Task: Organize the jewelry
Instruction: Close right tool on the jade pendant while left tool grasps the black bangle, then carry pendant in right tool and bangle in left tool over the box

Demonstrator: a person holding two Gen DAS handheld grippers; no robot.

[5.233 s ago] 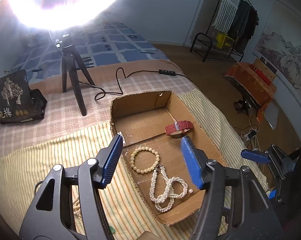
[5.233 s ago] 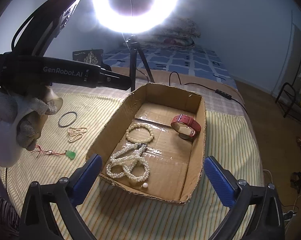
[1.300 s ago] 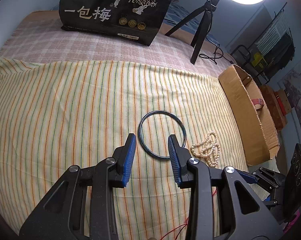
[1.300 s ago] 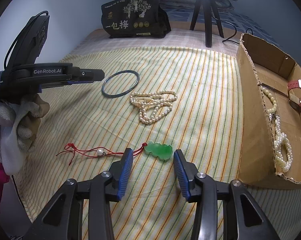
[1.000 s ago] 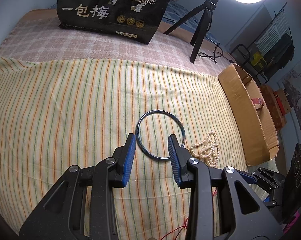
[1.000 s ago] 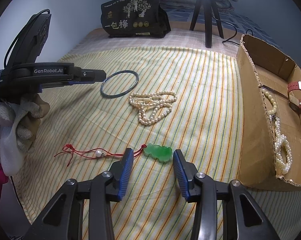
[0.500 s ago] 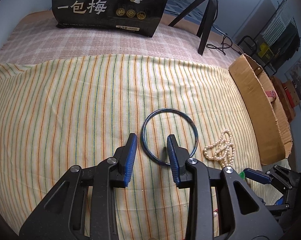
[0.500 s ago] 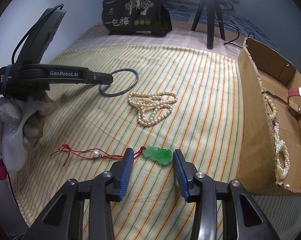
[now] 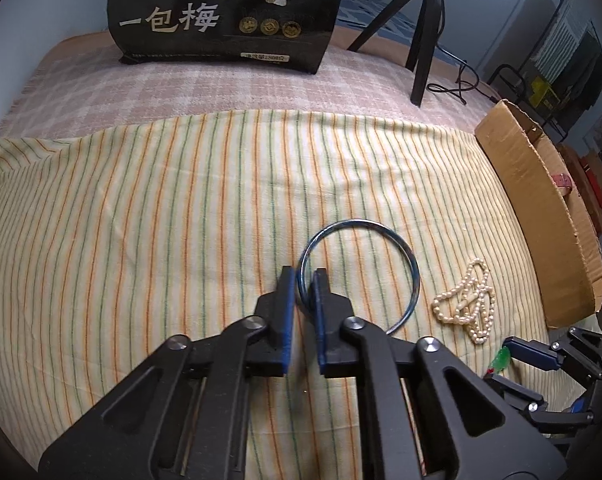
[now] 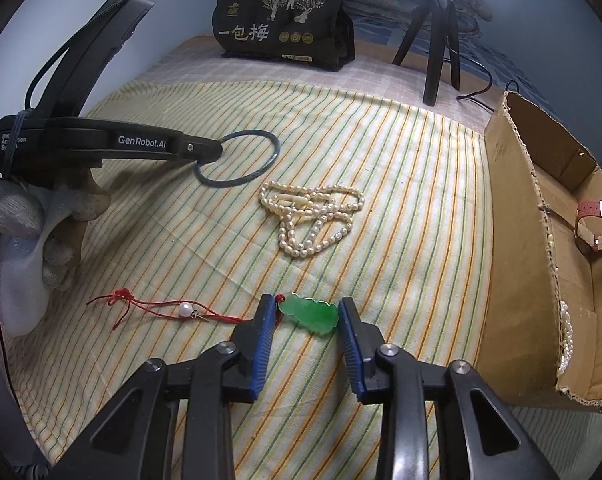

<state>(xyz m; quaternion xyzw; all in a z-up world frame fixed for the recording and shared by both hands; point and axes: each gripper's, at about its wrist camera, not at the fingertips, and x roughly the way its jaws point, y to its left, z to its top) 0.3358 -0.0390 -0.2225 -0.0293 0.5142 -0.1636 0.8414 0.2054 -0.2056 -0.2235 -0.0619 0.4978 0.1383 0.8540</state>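
Left gripper (image 9: pixel 302 276) clenched on near rim of blue bangle (image 9: pixel 393 240), frame centre. Right gripper (image 10: pixel 305 312) spread around green pendant (image 10: pixel 311 313), lower centre. Pearl strand (image 10: pixel 313 216) mid-frame; cardboard box (image 10: pixel 513 216) wall at right edge.

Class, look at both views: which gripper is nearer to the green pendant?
Right. The right gripper straddles the green pendant, jaws open either side. The left gripper is farther off, clamped on the blue bangle.
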